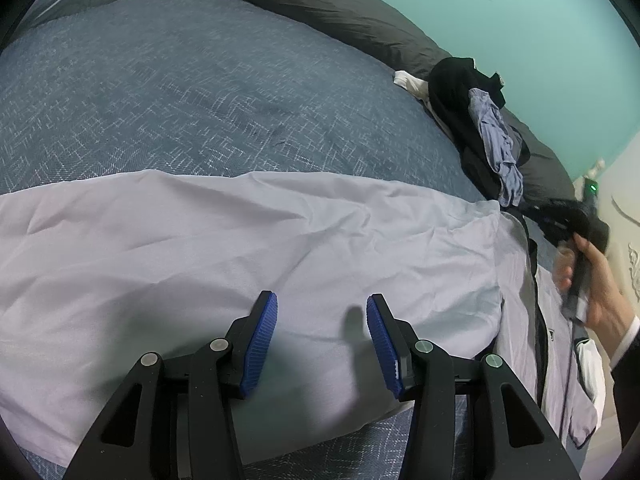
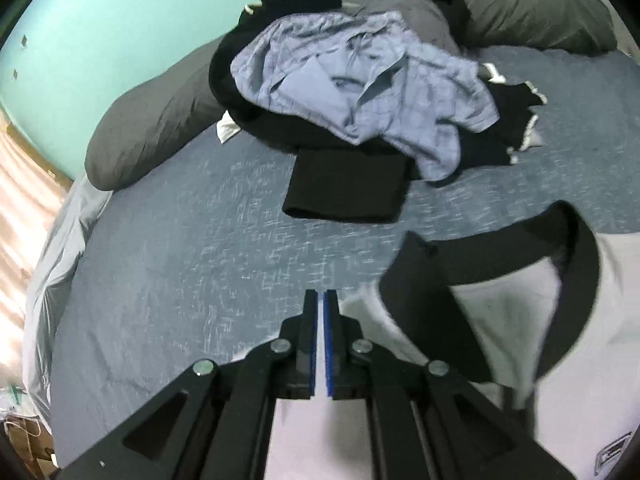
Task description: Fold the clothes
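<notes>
A pale grey jacket (image 1: 240,248) lies spread across the blue bedcover (image 1: 200,100). My left gripper (image 1: 322,300) hovers just over it, open, with nothing between its blue pads (image 1: 262,340). At the jacket's right edge a person's hand (image 1: 600,296) holds the other gripper by its handle. In the right wrist view my right gripper (image 2: 320,294) is shut, with a thin strip of the jacket's pale fabric (image 2: 500,312) showing between the pads. The jacket's black collar (image 2: 424,304) curls up just to the right of the fingers.
A heap of clothes sits at the head of the bed: a crumpled blue shirt (image 2: 360,92) on black garments (image 2: 348,188), also seen in the left wrist view (image 1: 472,104). Dark grey pillows (image 2: 148,128) line the teal wall (image 1: 520,20). The bed's edge drops at the left (image 2: 48,280).
</notes>
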